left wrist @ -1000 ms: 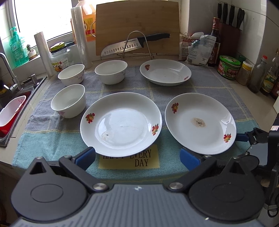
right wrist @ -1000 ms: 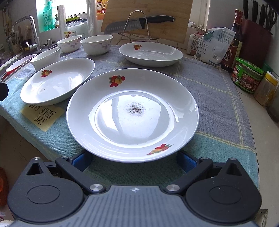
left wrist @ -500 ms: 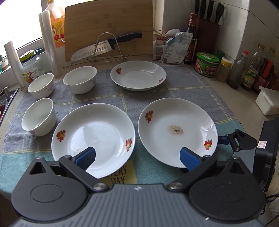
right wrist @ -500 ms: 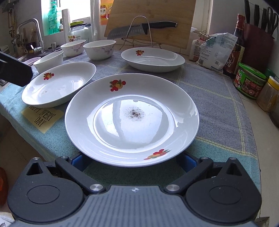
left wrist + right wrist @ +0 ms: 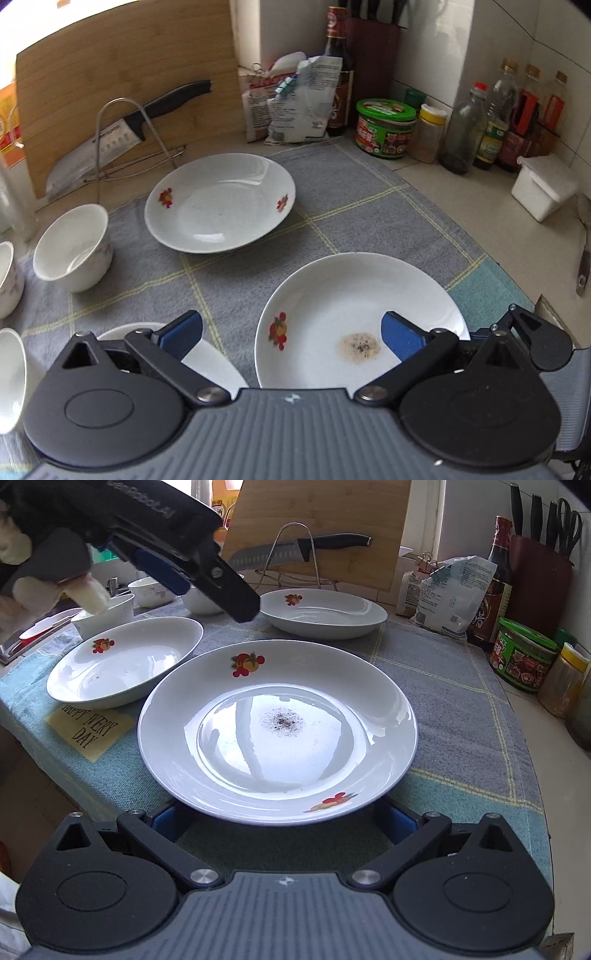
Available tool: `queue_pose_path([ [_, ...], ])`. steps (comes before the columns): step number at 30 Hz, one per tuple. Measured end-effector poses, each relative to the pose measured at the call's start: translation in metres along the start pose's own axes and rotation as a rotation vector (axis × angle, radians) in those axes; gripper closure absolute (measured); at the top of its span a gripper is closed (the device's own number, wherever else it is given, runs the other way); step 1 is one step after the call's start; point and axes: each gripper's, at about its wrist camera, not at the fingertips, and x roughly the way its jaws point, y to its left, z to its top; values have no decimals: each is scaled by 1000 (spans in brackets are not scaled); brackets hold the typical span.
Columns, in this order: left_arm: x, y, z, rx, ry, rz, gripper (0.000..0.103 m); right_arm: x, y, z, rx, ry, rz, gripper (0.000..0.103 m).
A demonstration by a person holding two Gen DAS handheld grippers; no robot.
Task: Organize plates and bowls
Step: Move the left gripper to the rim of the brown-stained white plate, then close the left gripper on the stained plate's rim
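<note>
Three white plates with fruit prints lie on a checked towel [image 5: 369,206]. The stained plate [image 5: 277,731] lies nearest my right gripper [image 5: 280,823], which is open with its blue pads low on either side of the plate's near rim. My left gripper [image 5: 291,332] is open and hovers above the gap between the stained plate [image 5: 358,295] and the near left plate [image 5: 210,362]. The far plate [image 5: 219,203] sits behind them. White bowls [image 5: 72,251] stand at the left. The left gripper [image 5: 199,583] shows in the right wrist view, held by a gloved hand.
A knife [image 5: 122,125] rests on a wire rack against a cutting board [image 5: 129,74]. A green jar [image 5: 386,127], bottles [image 5: 491,122] and a white box [image 5: 543,186] line the right wall. The sink [image 5: 33,635] is far left. The towel's front edge hangs over the counter.
My left gripper has swung right and forward over the towel, from in front of the near left plate to above the gap between the two near plates. The right gripper has hardly moved.
</note>
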Motion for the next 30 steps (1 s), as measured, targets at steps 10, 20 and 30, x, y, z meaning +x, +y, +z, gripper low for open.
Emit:
queue_pose_path([
  [10,56,-4,25,181,129,-158,8,-2,2,-4,22,-22,-25,0],
  [20,88,1,30,250,268,-279,17,-3,3,-5,23,-26,-26,0],
  [30,102,3,33,297,339,-319,28,-2,4,-4,13,-28,-14,0],
])
